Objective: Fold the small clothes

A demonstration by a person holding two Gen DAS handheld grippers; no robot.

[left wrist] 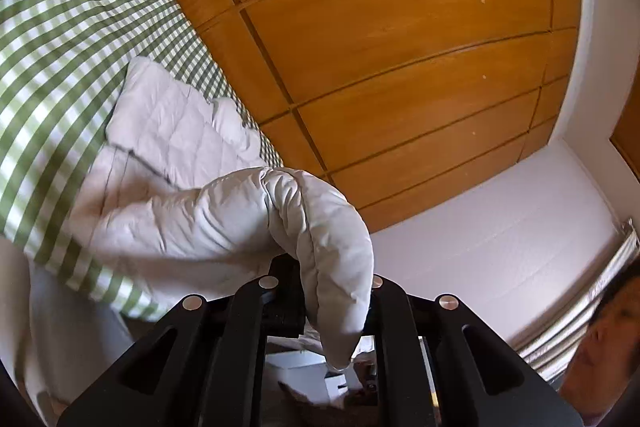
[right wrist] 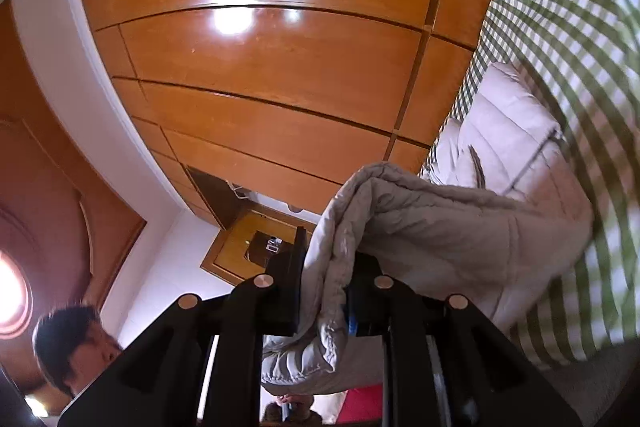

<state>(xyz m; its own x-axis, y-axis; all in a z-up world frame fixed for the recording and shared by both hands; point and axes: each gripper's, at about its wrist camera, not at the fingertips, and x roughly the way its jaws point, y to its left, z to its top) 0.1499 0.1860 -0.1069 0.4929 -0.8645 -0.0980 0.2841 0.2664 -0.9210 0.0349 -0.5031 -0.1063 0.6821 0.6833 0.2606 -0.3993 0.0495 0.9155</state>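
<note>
You are mid-fold: left gripper [left wrist: 334,301] and right gripper [right wrist: 326,301] each pinch the pale quilted garment [left wrist: 180,223] raised over the checked bed [left wrist: 68,39], so next lay both edges down evenly

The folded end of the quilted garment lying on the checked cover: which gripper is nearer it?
Cannot tell. Left gripper and right gripper each clamp a raised edge of the pale quilted garment, whose folded end lies beyond both on the checked cover.
</note>
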